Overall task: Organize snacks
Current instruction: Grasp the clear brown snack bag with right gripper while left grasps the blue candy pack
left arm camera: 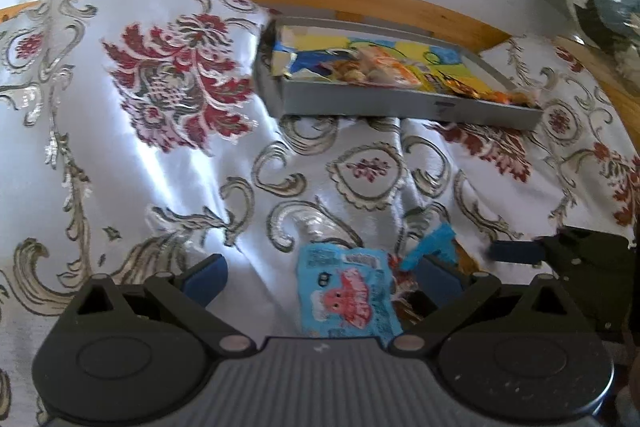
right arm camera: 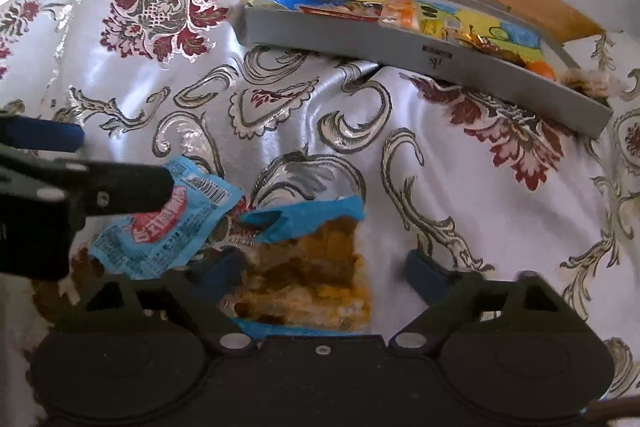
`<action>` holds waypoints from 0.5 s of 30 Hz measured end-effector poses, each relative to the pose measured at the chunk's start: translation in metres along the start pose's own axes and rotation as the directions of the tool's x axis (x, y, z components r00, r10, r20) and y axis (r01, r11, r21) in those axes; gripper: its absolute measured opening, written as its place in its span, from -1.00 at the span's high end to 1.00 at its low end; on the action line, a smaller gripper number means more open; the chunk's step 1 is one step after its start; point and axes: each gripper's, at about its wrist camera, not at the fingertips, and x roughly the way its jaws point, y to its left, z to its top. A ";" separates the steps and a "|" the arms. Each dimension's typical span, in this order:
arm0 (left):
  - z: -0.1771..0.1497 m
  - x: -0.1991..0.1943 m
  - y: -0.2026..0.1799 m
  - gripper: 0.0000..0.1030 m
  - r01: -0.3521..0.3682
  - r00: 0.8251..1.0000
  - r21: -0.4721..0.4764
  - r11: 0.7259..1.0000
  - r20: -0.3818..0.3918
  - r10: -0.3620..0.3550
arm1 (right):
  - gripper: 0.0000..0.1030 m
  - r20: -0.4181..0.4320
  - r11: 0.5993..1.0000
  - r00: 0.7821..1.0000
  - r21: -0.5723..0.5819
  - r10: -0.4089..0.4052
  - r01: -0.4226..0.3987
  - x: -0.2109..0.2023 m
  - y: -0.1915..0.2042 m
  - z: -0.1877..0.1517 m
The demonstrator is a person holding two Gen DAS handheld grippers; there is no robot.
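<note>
While both grippers hang low over the patterned bedspread point(left arm camera: 160, 187), the step in hand looks like the pickup of the last loose snacks, with the grey tray point(left arm camera: 400, 105) in the upper right of the left wrist view already holding a jumble of bright packets.

The left gripper point(left arm camera: 320, 275) is spread wide, its blue pads either side of a light blue packet point(left arm camera: 344, 299) printed with a pink creature, which lies flat on the cloth at the lower centre of the frame; neither pad seems to touch it. In the right wrist view the right gripper point(right arm camera: 324, 267) is likewise released, its jaws straddling a clear packet of brown snack pieces point(right arm camera: 308, 267) with a blue top edge, at the lower centre. The two packets lie just beside each other, their edges overlapping, and the left gripper's black finger reaches in from the left of that frame over the light blue one.

Next, I judge, each gripper must close on its own packet without pinching the neighbour or bunching the slippery cloth, then lift and carry it up to the tray.
</note>
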 end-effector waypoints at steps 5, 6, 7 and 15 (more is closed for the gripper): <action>-0.005 0.004 -0.005 -0.99 0.011 1.000 0.030 1.000 -0.020 -0.010 | -0.35 0.013 1.000 1.000 -0.026 0.014 -0.013 -0.010 -0.006 -0.007; -0.006 0.005 -0.006 -0.99 0.009 1.000 0.035 0.999 -0.024 -0.008 | -0.31 0.008 1.000 1.000 -0.014 0.013 -0.013 -0.012 -0.010 -0.009; -0.007 0.005 -0.007 -0.99 0.007 1.000 0.039 0.999 -0.027 -0.006 | -0.30 0.003 1.000 1.000 -0.003 0.010 -0.010 -0.014 -0.014 -0.011; -0.011 0.011 -0.015 -0.99 -0.008 0.998 0.086 0.996 -0.055 0.013 | -0.23 -0.019 0.998 1.000 0.061 0.016 -0.014 -0.042 -0.043 -0.027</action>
